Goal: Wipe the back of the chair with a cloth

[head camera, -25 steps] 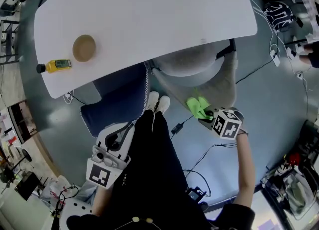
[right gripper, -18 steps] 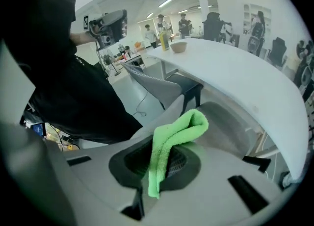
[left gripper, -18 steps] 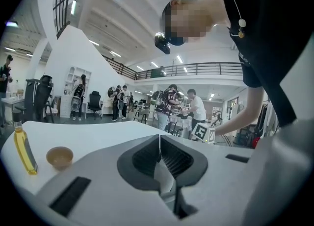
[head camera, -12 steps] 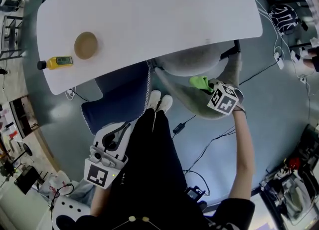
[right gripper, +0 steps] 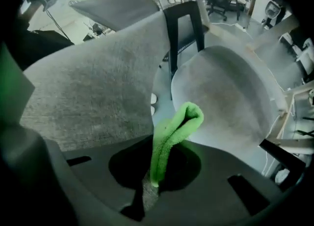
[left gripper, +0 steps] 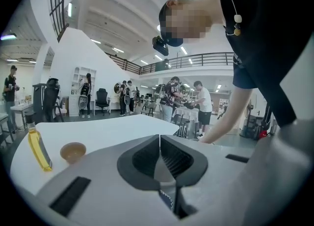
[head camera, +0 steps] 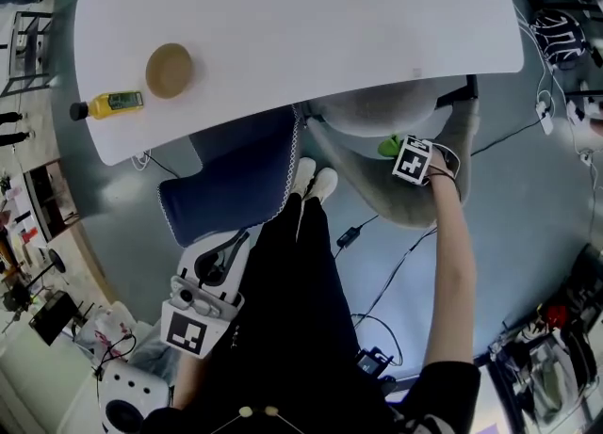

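cloth [right gripper: 170, 131] clamped in right gripper [right gripper: 156, 167] near chair back [right gripper: 88, 92]; left gripper [left gripper: 159, 142] closed, empty

The right tongs [right gripper: 153, 173] clamp a folded bright green terry cloth [right gripper: 172, 129], jaws closed on its lower end, with the rounded fold rising just ahead of them. To the left of the tongs spreads the grey fabric chair back [right gripper: 93, 87]. Ahead and to the right lies the chair's rounded grey seat [right gripper: 225, 92], with a black upright frame [right gripper: 182, 24] beyond it.
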A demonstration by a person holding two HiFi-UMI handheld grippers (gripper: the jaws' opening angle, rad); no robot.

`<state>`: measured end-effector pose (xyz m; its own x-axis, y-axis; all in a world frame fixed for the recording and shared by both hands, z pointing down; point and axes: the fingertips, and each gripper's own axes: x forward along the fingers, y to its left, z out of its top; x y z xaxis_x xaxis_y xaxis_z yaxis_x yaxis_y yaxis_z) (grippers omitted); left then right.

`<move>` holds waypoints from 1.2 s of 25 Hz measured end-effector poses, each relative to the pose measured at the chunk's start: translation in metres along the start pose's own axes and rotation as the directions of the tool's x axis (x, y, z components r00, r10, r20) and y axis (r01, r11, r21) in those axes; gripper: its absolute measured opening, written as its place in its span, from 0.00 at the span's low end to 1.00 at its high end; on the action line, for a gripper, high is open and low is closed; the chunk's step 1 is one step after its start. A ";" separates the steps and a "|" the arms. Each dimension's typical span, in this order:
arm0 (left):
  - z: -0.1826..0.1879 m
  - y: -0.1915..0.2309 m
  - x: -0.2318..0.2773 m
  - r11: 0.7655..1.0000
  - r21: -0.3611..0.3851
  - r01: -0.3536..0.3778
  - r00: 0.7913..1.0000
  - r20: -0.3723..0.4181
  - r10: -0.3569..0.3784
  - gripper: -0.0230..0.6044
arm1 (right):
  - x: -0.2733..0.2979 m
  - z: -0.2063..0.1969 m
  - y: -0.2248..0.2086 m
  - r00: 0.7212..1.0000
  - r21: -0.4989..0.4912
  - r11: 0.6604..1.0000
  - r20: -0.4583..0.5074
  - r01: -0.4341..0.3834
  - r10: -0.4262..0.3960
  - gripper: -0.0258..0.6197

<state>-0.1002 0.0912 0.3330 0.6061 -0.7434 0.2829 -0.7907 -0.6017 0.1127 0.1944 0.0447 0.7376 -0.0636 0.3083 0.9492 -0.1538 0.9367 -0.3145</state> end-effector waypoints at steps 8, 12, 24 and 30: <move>-0.001 0.006 0.000 1.000 -0.008 0.000 1.000 -0.001 0.000 0.05 | 0.007 -0.012 0.034 0.990 0.001 0.992 -0.052 -0.127 0.127 0.07; 0.001 0.002 0.003 1.000 -0.011 0.015 1.000 0.011 -0.015 0.05 | -0.016 -0.012 0.050 0.989 -0.022 0.989 -0.017 -0.146 0.146 0.07; 0.010 -0.012 0.010 0.998 -0.010 0.065 0.997 0.047 -0.064 0.05 | -0.105 -0.021 0.110 0.982 -0.045 0.989 0.121 -0.140 0.144 0.07; 0.015 -0.014 0.011 0.997 -0.005 0.081 0.995 0.059 -0.081 0.05 | -0.142 -0.023 0.139 0.973 -0.041 0.991 0.190 -0.129 0.134 0.07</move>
<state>-0.0811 0.0866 0.3207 0.6719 -0.7084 0.2160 -0.7394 -0.6585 0.1405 0.2050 0.1354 0.5594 -0.2694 0.3943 0.8786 -0.1035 0.8952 -0.4335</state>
